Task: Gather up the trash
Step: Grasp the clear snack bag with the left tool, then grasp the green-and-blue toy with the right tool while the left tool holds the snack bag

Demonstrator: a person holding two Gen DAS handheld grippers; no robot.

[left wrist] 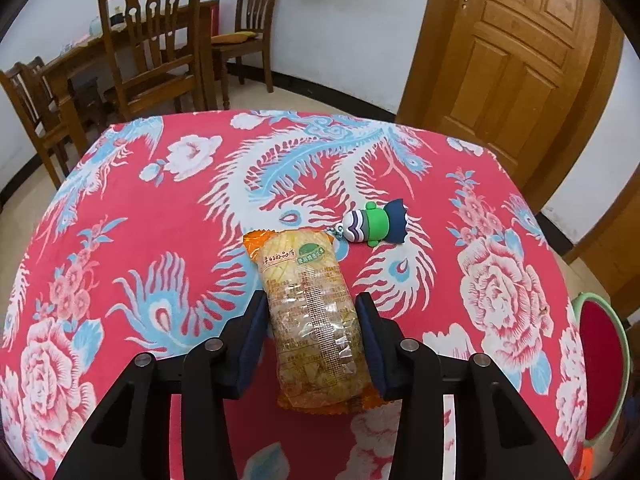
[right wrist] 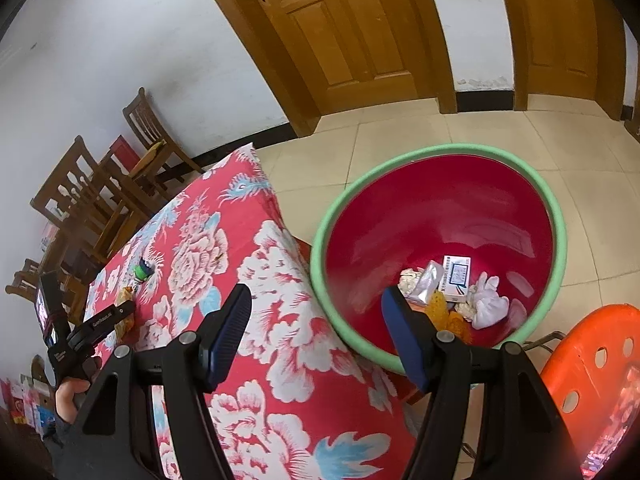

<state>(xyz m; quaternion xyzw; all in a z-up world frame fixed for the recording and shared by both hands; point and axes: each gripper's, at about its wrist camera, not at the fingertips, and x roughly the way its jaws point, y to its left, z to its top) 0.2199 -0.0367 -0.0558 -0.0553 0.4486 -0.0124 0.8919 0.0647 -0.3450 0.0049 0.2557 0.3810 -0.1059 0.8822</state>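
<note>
An orange-ended clear snack packet lies lengthwise on the red flowered tablecloth. My left gripper straddles it, and both blue pads touch its sides. The right wrist view shows that gripper from the side, at the packet. My right gripper hangs open and empty over the table's corner, beside the red basin with a green rim. The basin holds a white box, crumpled white tissue and an orange wrapper.
A green and blue toy keychain lies just beyond the packet. The basin's rim shows past the table's right edge. An orange plastic stool stands next to the basin. Wooden chairs and a dining table are behind, doors to the right.
</note>
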